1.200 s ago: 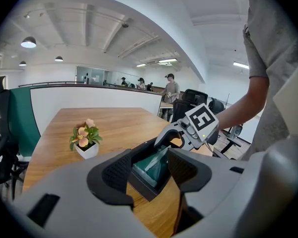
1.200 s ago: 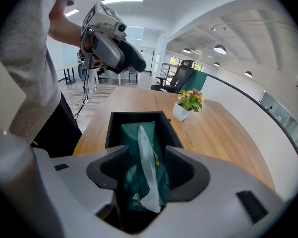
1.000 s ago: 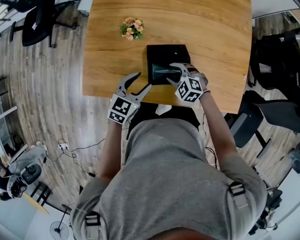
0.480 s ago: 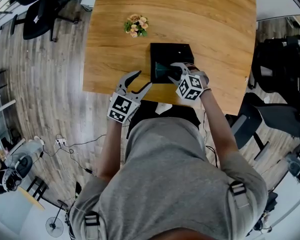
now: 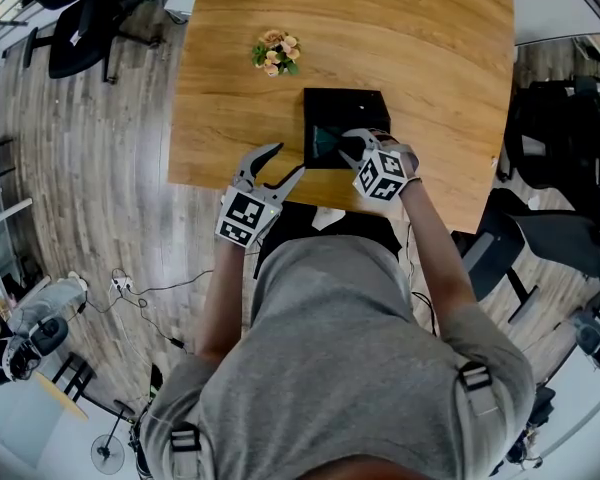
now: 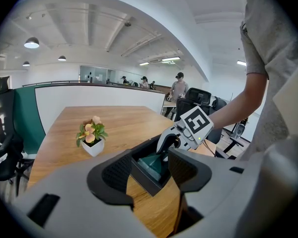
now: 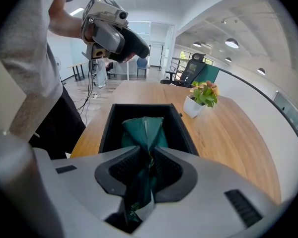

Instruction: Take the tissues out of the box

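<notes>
A black open box (image 5: 346, 104) stands near the wooden table's front edge. Inside it lies a dark green tissue pack (image 5: 326, 140). My right gripper (image 5: 352, 146) reaches down into the box. In the right gripper view its jaws have just been closing, and the right gripper (image 7: 146, 165) now pinches the bunched top of the green pack (image 7: 143, 130) between its pads. My left gripper (image 5: 285, 163) hovers open at the table's edge, left of the box, with nothing between its jaws. In the left gripper view, the box (image 6: 141, 181) and pack (image 6: 151, 163) show beyond the open left gripper (image 6: 150, 171).
A small white pot of flowers (image 5: 273, 53) stands on the table (image 5: 430, 58) behind and left of the box. Office chairs (image 5: 75, 28) stand on the floor at left and right. A cable lies on the floor at lower left.
The right gripper's jaws have closed on the green tissue pack in the box. The left gripper has stayed where it was.
</notes>
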A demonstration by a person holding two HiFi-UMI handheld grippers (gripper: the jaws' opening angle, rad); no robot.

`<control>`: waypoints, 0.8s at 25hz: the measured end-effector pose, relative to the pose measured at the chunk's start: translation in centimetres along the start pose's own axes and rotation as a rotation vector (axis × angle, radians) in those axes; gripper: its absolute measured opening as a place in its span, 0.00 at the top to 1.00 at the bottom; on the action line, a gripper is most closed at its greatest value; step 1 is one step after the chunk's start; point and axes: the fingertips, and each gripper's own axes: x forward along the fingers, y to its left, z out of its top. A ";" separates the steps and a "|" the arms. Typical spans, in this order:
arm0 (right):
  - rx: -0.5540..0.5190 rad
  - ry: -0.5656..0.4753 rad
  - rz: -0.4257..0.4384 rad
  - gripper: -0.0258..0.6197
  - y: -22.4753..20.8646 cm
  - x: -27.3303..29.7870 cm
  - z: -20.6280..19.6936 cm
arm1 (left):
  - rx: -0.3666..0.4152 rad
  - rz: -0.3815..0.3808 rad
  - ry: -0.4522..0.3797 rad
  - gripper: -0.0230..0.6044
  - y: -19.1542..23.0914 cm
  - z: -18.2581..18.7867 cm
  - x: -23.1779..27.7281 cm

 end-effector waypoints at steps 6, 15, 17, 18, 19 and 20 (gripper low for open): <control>0.012 0.009 0.009 0.89 0.0 -0.2 0.1 | 0.006 -0.001 -0.002 0.57 0.2 0.2 -0.2; 0.032 0.030 0.004 0.92 0.3 -0.6 0.0 | 0.027 -0.012 -0.008 0.58 0.1 0.8 -0.4; 0.033 0.036 -0.006 0.92 0.2 -0.7 -0.1 | 0.034 -0.016 -0.009 0.58 0.1 0.9 -0.4; 0.034 0.036 -0.012 0.92 0.2 -0.8 0.0 | 0.037 -0.019 -0.009 0.58 0.1 0.9 -0.4; 0.035 0.035 -0.017 0.93 0.1 -0.8 0.1 | 0.040 -0.021 -0.010 0.58 0.0 1.0 -0.5; 0.035 0.034 -0.022 0.93 0.0 -0.9 0.1 | 0.043 -0.023 -0.011 0.58 0.0 1.0 -0.5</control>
